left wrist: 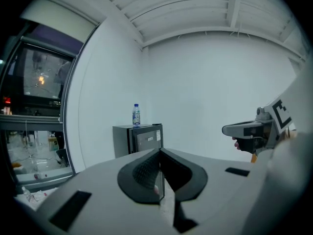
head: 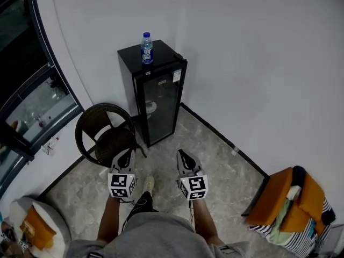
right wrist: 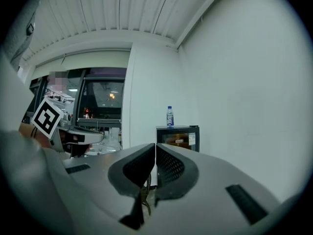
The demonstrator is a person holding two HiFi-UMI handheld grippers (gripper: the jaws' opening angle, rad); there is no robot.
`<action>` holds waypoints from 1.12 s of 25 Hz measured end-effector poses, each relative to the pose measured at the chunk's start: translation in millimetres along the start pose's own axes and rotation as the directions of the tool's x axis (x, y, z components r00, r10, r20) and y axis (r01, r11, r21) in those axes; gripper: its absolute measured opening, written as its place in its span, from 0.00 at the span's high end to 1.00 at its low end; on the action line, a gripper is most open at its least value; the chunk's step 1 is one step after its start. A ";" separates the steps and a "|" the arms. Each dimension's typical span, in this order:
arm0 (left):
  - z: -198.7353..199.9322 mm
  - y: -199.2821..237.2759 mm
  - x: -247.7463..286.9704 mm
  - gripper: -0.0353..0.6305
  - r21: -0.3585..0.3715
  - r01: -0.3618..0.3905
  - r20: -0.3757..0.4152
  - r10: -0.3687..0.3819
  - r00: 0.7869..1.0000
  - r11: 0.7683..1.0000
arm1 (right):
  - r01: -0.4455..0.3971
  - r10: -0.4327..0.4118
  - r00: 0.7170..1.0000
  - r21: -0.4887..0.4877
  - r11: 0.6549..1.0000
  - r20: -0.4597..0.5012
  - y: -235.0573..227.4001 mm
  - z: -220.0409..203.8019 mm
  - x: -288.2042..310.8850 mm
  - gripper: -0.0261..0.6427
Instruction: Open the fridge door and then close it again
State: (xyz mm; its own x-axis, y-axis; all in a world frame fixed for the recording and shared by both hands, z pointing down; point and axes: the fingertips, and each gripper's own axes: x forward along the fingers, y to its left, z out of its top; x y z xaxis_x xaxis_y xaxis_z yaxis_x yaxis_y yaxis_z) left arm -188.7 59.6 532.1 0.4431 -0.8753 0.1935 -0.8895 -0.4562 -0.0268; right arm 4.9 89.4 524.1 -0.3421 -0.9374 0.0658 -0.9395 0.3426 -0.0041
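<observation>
1. The white wall [head: 252, 52] fills most of the head view, and the grey stone floor [head: 215, 168] lies below it.
2. The black fridge [head: 141, 90] stands on the floor in the corner, with its back close to the wall. It is tall and thin, so its long side runs up and down. It stands straight, not tipped.
3. The fridge door [head: 161, 109] is a glass one and it is shut flat. It faces out into the room, toward the person and the two tools. Both tool views see the fridge [left wrist: 139, 138] [right wrist: 178, 137] far ahead, well apart from the tools.
4. A round dark chair [head: 105, 133] sits just beside the fridge, on its left in the head view.
5. A pile of orange and striped cloth [head: 287, 200] lies at the right edge, well apart from the fridge.
6. The left tool [head: 123, 157] [left wrist: 160, 173] points at the fridge. Its two jaws are pressed together with nothing between them.
7. The right tool [head: 185, 159] [right wrist: 154, 168] is next to it and points the same way. Its jaws are together too, and they hold nothing.
8. A small water bottle [head: 146, 48] [left wrist: 136, 114] [right wrist: 169, 116] stands up straight on top of the fridge.
</observation>
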 end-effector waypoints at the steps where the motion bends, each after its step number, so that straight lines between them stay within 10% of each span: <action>1: 0.9 3.9 10.2 0.94 -0.005 0.006 -0.003 -0.006 1.000 1.000 | 0.003 -0.003 1.000 -0.001 1.000 -0.004 -3.6 0.4 9.7 0.92; 28: 37.6 133.2 234.0 0.94 -0.001 0.146 -0.025 -0.146 0.989 0.989 | 0.155 -0.155 0.987 0.000 0.988 -0.044 -67.2 24.2 217.1 0.92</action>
State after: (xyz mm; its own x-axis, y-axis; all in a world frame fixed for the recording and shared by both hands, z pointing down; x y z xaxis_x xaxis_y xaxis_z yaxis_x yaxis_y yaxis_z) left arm -199.3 -212.0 537.0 0.5654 -0.7951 0.2195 -0.8153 -0.5790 0.0029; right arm -6.7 -138.6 514.6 -0.1909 -0.9755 0.1096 -0.9812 0.1927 0.0065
